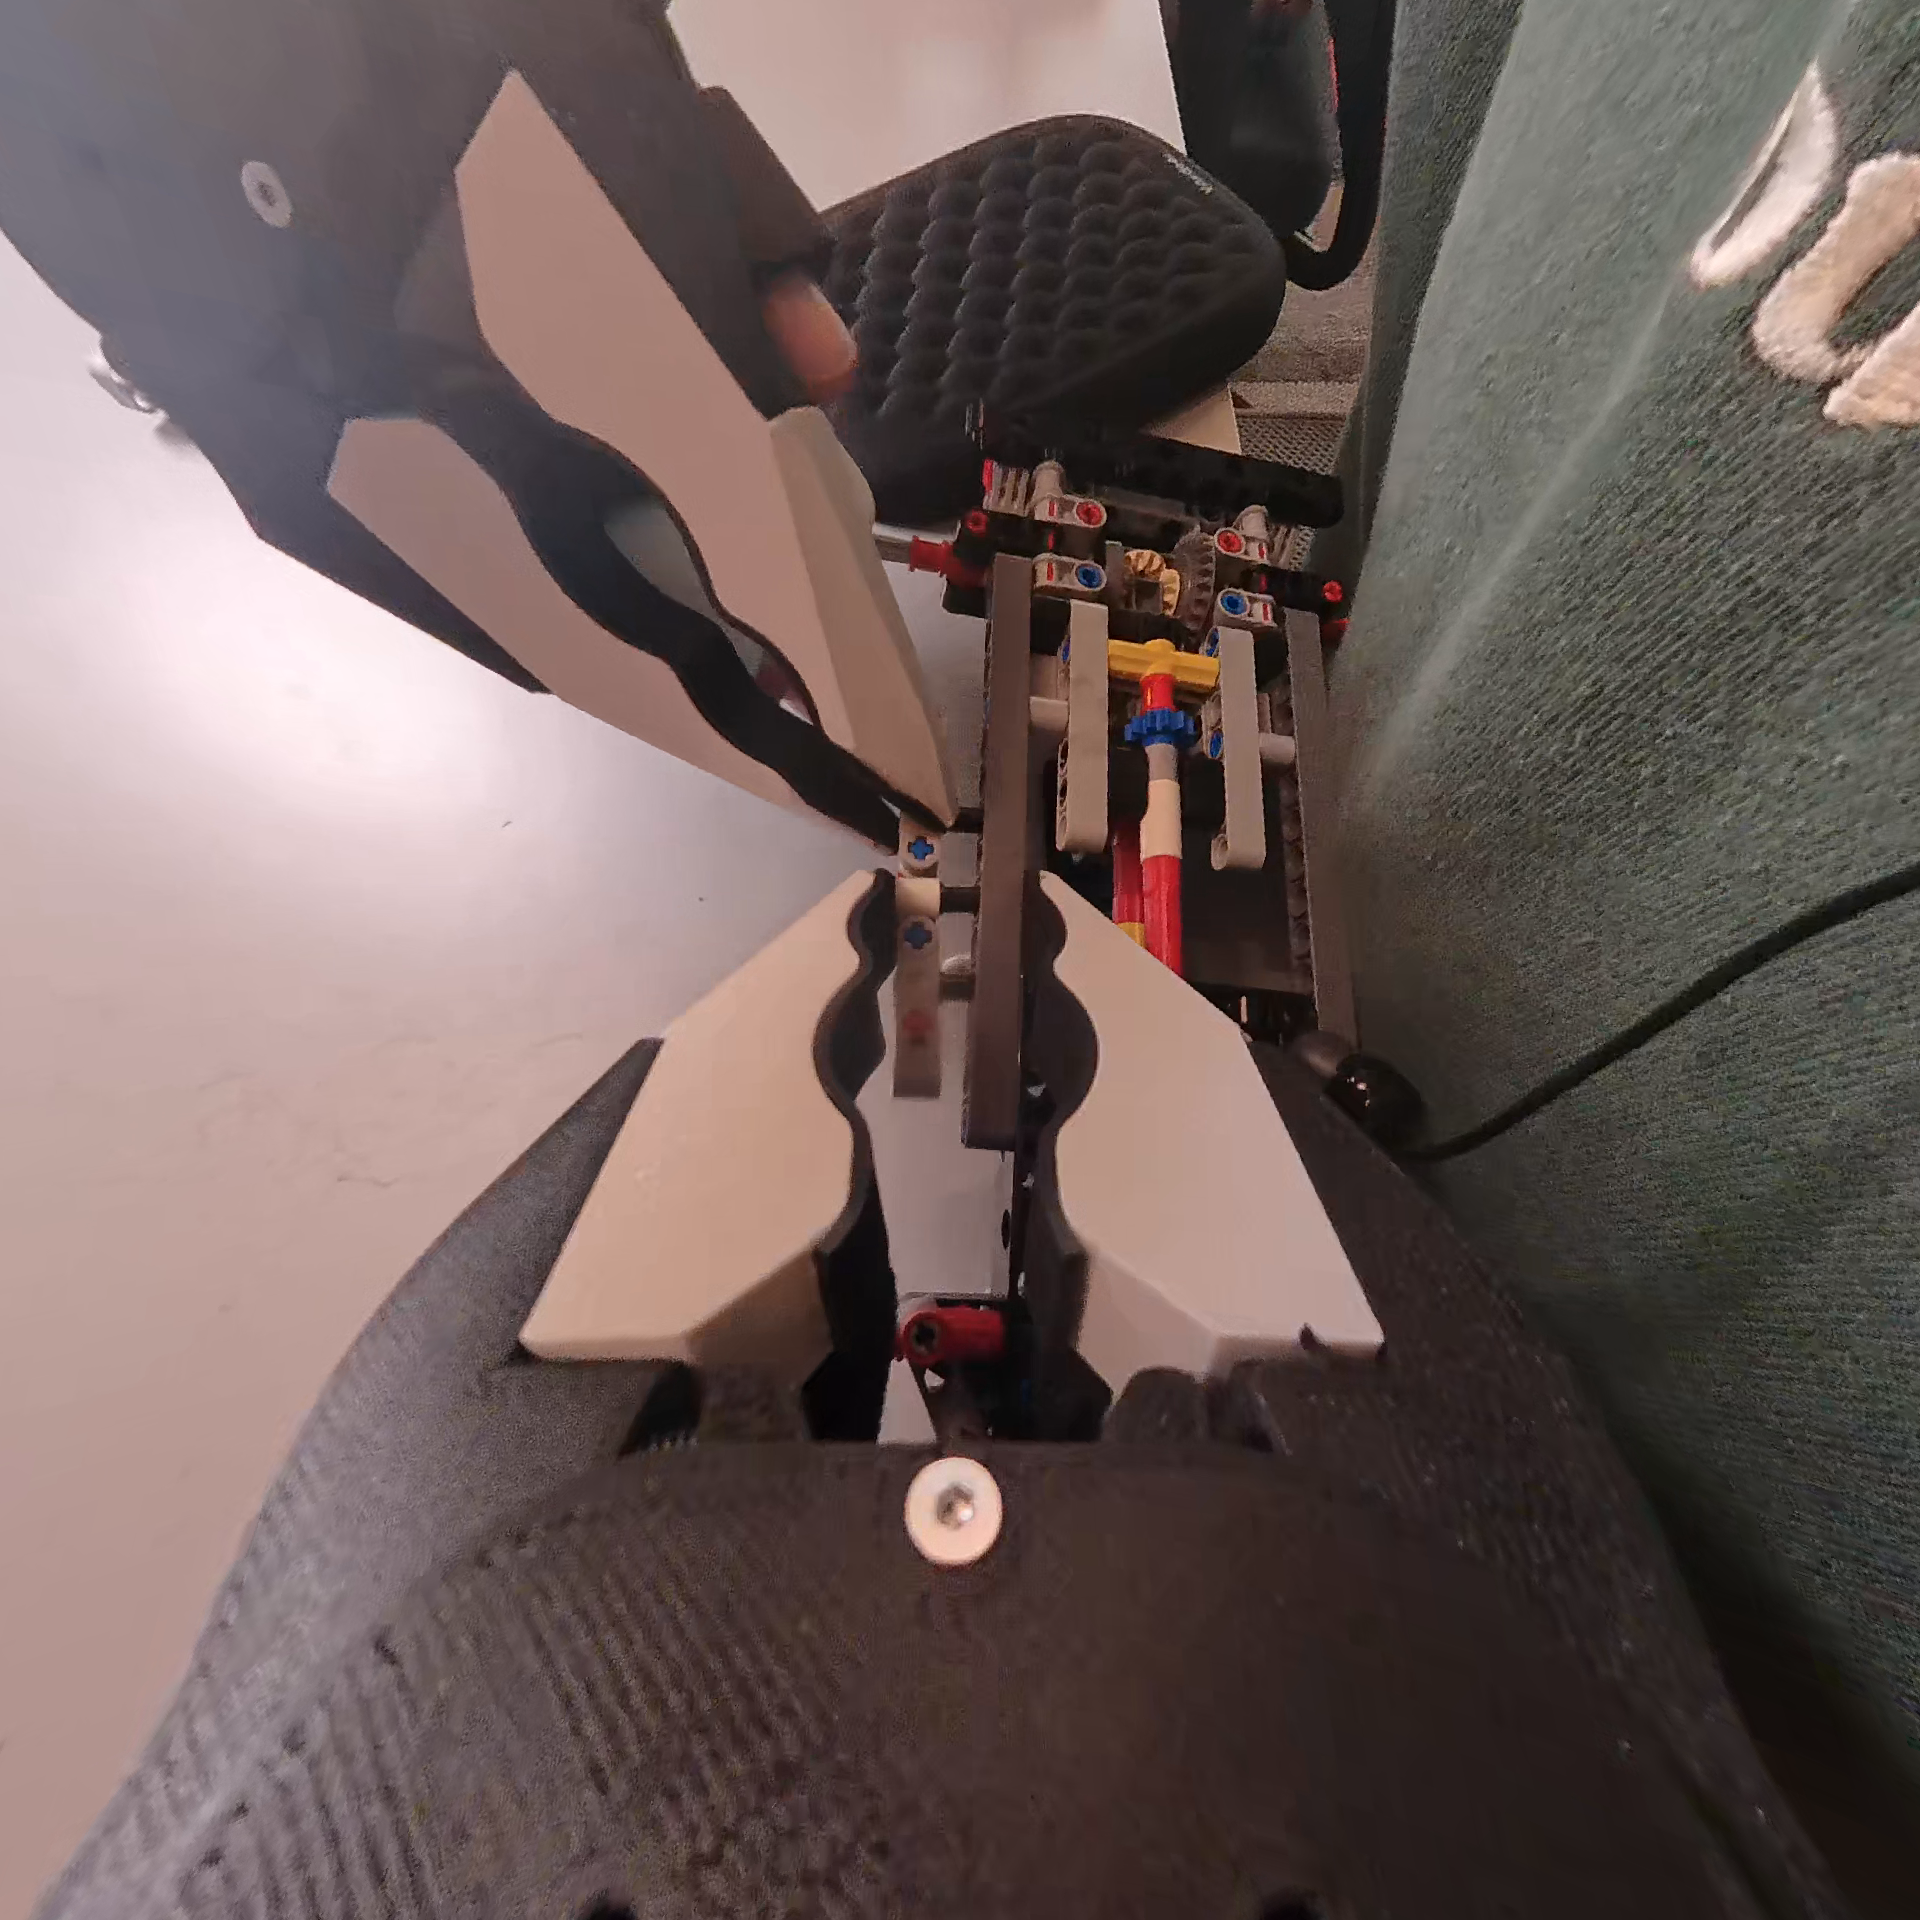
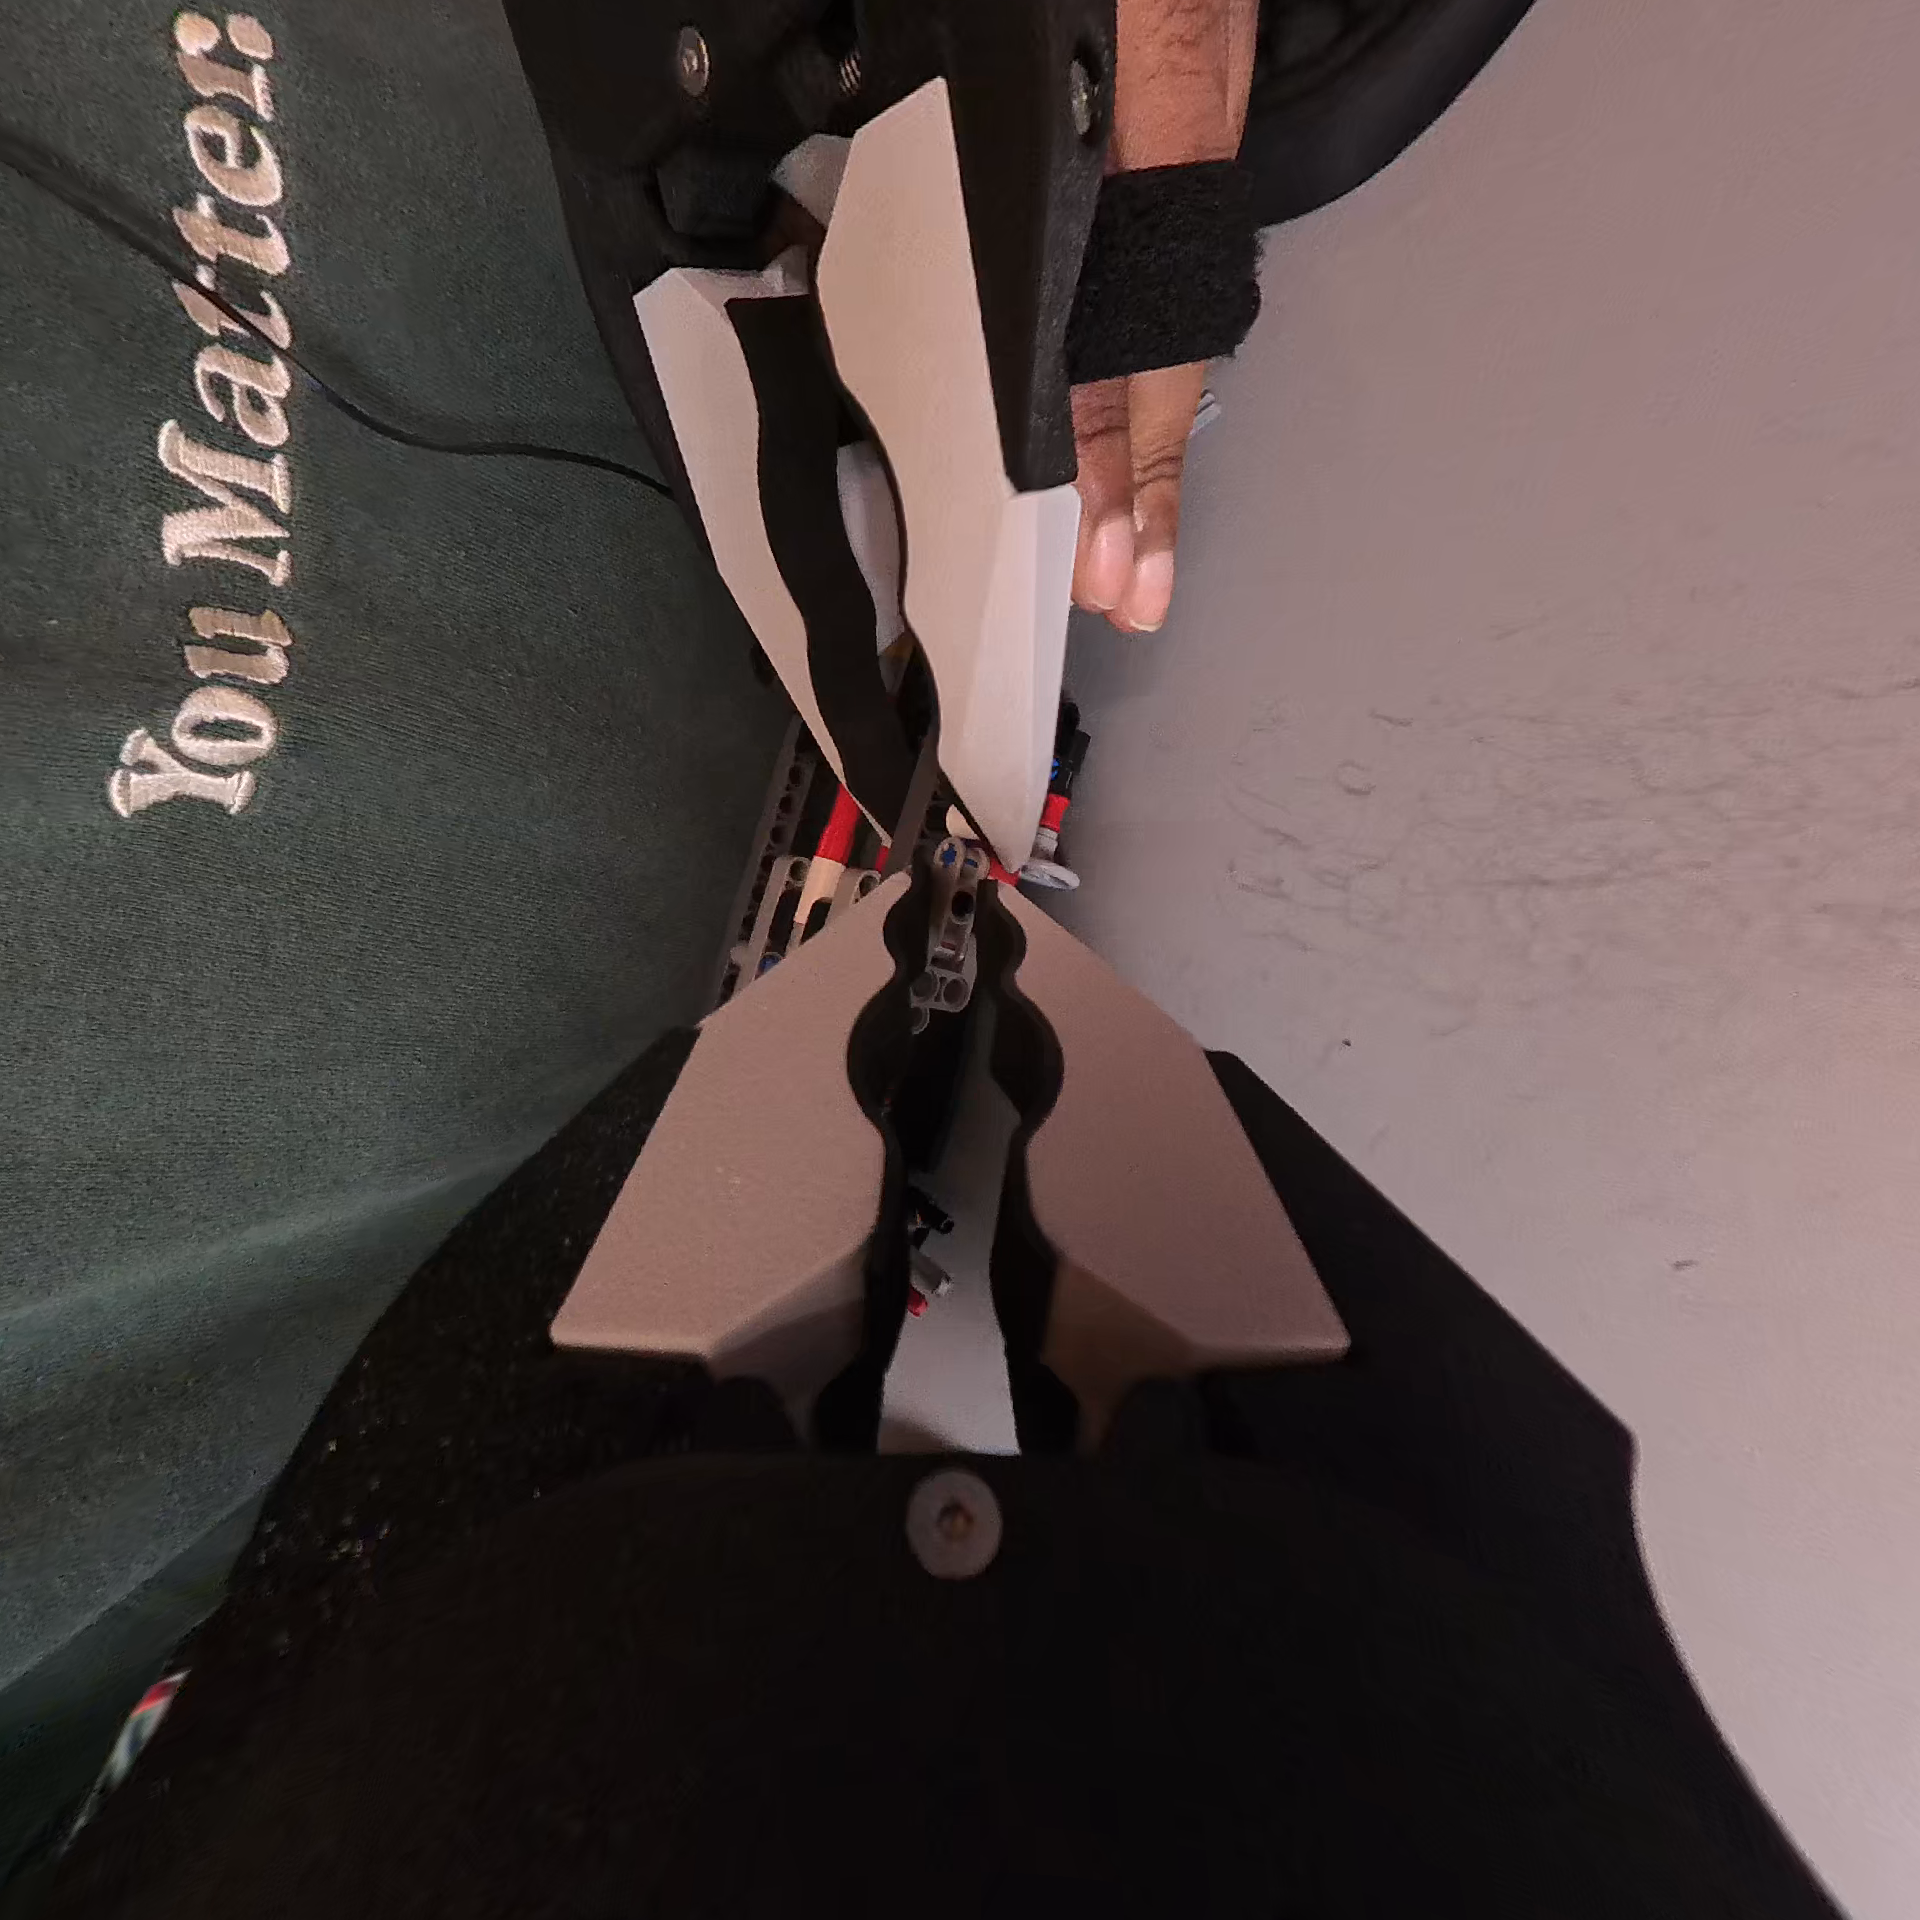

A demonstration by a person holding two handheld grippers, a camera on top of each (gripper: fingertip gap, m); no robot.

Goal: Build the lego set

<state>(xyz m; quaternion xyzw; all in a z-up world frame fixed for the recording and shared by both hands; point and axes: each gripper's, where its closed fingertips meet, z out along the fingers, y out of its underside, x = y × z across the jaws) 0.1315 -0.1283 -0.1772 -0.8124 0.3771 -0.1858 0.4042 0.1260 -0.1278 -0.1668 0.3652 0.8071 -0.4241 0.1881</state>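
The lego model (image 1: 1164, 675) is a dark grey frame with grey liftarms, a yellow cross piece, a blue gear and a red and white axle. My left gripper (image 1: 961, 894) is shut on the model's dark grey side beam (image 1: 1003, 935). My right gripper (image 2: 948, 896) is shut on a small light grey liftarm (image 2: 945, 940) with blue pins, held against the model's side. The right gripper also shows in the left wrist view (image 1: 920, 826), tips at that liftarm (image 1: 916, 935). The left gripper (image 2: 966, 826) comes down from the top of the right wrist view over the model (image 2: 790, 883).
The person's dark green sweatshirt (image 1: 1610, 727) is close behind the model; it also shows in the right wrist view (image 2: 364, 987). A black textured pad (image 1: 1039, 291) lies beyond the model. The white table (image 1: 260, 935) lies to the side, and a black cable (image 1: 1662, 997) crosses the sweatshirt. Both grippers' tips are close together, under 4 cm apart.
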